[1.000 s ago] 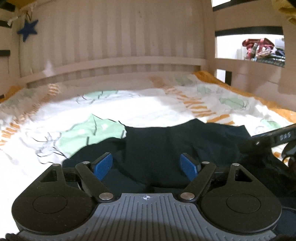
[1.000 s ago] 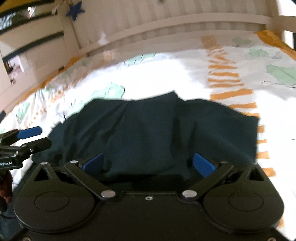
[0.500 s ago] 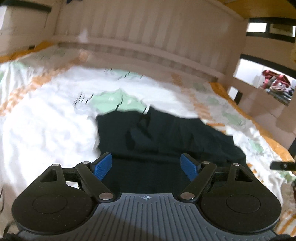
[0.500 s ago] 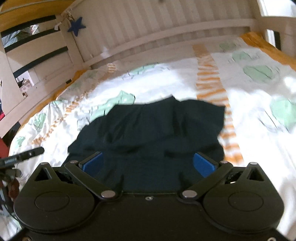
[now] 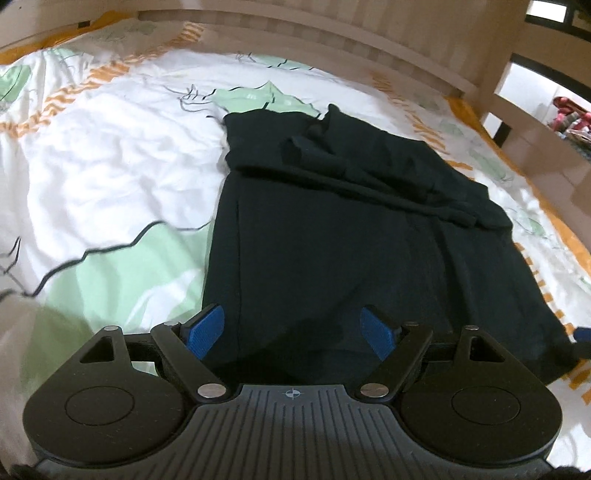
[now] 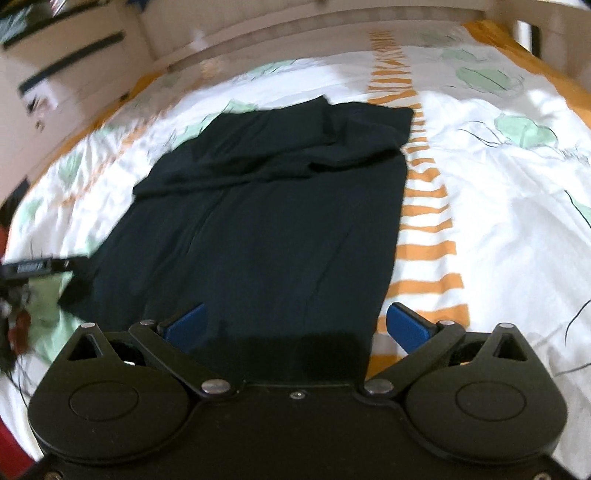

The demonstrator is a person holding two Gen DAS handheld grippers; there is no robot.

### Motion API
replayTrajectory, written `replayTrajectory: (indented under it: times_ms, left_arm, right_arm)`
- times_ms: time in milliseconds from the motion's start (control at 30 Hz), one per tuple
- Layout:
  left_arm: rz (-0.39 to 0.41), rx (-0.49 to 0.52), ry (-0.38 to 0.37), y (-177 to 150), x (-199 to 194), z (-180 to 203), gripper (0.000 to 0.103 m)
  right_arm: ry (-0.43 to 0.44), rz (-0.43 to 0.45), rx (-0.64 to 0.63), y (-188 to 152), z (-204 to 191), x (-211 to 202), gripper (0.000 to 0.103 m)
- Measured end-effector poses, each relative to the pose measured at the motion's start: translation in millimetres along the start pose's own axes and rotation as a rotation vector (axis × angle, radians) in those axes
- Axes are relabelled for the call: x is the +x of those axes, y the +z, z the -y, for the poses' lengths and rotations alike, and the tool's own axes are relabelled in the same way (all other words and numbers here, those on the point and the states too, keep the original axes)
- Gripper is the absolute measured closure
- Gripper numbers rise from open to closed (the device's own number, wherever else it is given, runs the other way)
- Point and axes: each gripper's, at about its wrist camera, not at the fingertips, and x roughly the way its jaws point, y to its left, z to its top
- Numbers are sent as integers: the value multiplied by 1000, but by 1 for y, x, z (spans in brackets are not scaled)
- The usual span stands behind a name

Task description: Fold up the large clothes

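While both tools are hovering at the near edge of the bed (image 5: 110, 155), I am inspecting the dark garment (image 5: 351, 240), which is lying flat along the middle of the mattress with its far end bunched toward the headboard (image 5: 332, 33). I am holding my left gripper (image 5: 293, 326) over its near left corner and my right gripper (image 6: 295, 325) over its near right corner, jaws apart on both and clamping nothing, seemingly positioning for 1 lengthwise fold.
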Motion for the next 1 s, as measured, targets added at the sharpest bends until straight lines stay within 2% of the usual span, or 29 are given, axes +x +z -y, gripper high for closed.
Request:
replayTrajectory:
  times_ms: [233,367,500,600,700,767,833,900,933,967,1000]
  left_arm:
    - [-10,-37,0,-9,1,-3,23]
    - [-5,-29,-1,-12,1,-2,23]
    - [-2,-27,-3,-13,0,-1,23]
    - [1,-40,-13,-14,-2,-2,23]
    - [8,-64,-25,-15,-6,-4,23]
    - [15,-68,-27,-16,-7,-4,23]
    - [15,-53,-17,-16,-6,-1,23]
    - [14,-35,-5,-16,-5,3,23]
    - [13,-26,-4,-16,-4,5,23]
    - [13,-22,-6,-16,-4,6,23]
    - [14,-21,-9,-17,-5,6,23]
  right_arm:
    - [-83,-17,-175,-18,-30,0,1]
    - [-165,-57,-269,-24,-44,6,1]
    - [-219,-86,-227,-24,-36,13,1]
    - [-305,-120,-149,-21,-19,19,1]
    - [-336,-143,-58,-15,0,17,2]
    - [-344,-130,-20,-12,8,11,2]
    - [-314,-81,17,-9,9,2,2]
    - [-273,-21,-17,-8,-1,-7,2]
    - [-257,-11,-57,-8,-9,-8,5]
    - [-242,-11,-110,-9,-18,-7,24]
    - [-240,-18,-150,-11,-25,-4,37]
